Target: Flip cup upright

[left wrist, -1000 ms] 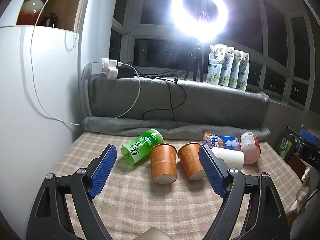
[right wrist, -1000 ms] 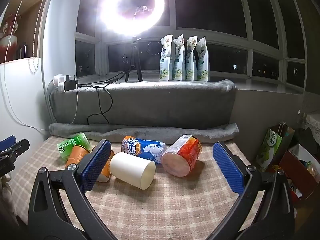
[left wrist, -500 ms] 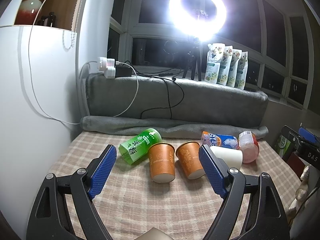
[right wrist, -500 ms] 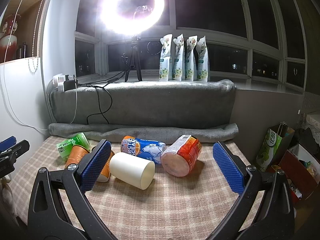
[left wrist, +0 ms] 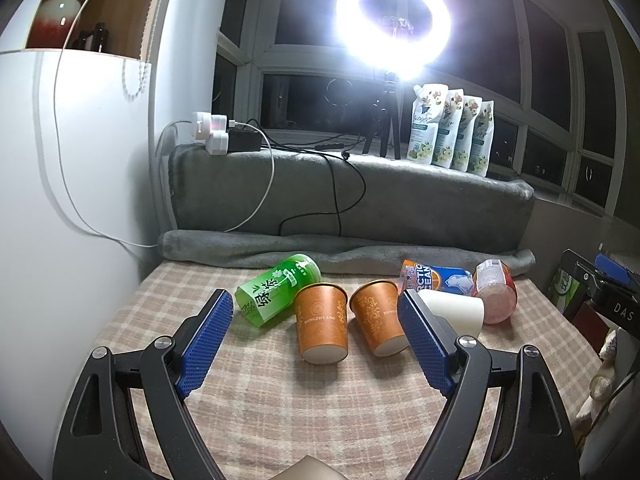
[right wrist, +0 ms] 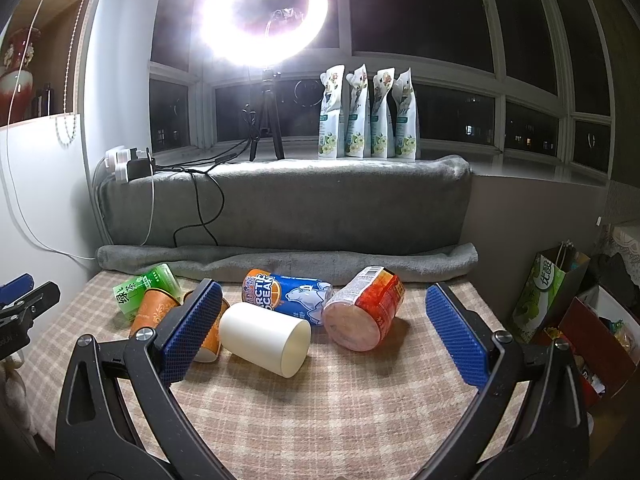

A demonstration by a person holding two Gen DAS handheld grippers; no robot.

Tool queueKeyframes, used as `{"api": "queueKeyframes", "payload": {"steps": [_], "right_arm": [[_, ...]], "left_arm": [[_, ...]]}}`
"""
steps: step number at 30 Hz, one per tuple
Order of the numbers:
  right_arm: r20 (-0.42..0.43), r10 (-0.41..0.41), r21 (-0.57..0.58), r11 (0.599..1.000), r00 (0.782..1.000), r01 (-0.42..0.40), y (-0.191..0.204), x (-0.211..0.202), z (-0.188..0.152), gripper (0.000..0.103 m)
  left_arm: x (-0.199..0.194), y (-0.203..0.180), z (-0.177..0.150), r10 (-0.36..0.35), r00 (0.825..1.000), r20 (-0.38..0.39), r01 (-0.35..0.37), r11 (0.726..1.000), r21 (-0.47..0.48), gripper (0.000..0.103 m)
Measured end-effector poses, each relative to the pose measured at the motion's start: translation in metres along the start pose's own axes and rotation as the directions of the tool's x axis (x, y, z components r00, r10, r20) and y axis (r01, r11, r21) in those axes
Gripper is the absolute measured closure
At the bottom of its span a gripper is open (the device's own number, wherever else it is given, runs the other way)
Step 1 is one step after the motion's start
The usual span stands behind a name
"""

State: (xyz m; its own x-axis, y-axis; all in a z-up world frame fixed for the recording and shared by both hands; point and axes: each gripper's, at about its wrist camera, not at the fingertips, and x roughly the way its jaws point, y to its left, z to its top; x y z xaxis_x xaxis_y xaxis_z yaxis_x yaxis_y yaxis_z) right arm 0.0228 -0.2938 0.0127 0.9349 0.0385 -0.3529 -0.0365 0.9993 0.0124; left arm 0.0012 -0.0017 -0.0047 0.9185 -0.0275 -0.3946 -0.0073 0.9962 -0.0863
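Note:
Several cups lie on their sides on a checked cloth. Two orange paper cups lie bottoms toward me in the left wrist view, beside a green cup. A white cup lies mouth toward me in the right wrist view, with a blue cup behind it and a red cup to its right. My left gripper is open and empty, just short of the orange cups. My right gripper is open and empty, near the white and red cups.
A grey blanket roll and a padded ledge bound the far side. A ring light, several pouches and a power strip with cables stand on the ledge. A white wall is left; bags and boxes are right.
The left gripper has drawn back and risen slightly, so the cups sit a little farther off. The right gripper has hardly moved. Both stay open.

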Motion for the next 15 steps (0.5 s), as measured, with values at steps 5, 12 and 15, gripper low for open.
{"api": "queueKeyframes", "payload": {"steps": [5,12,15], "right_arm": [[-0.002,0.000,0.000,1.000,1.000,0.000,-0.0002,0.0002,0.0000,0.000],[-0.003,0.001,0.000,1.000,1.000,-0.001,-0.0006,0.0007,-0.0011,0.000],[-0.003,0.000,0.001,1.000,1.000,0.000,-0.0007,0.0009,-0.0012,0.000]], "left_arm": [[0.0000,-0.0002,-0.0005,-0.001,1.000,-0.001,0.001,1.000,0.000,0.018],[0.0004,-0.0006,-0.0007,-0.001,1.000,-0.003,0.001,1.000,0.000,0.018],[0.0003,-0.0009,-0.0012,-0.001,1.000,-0.003,0.001,1.000,0.000,0.019]]}}
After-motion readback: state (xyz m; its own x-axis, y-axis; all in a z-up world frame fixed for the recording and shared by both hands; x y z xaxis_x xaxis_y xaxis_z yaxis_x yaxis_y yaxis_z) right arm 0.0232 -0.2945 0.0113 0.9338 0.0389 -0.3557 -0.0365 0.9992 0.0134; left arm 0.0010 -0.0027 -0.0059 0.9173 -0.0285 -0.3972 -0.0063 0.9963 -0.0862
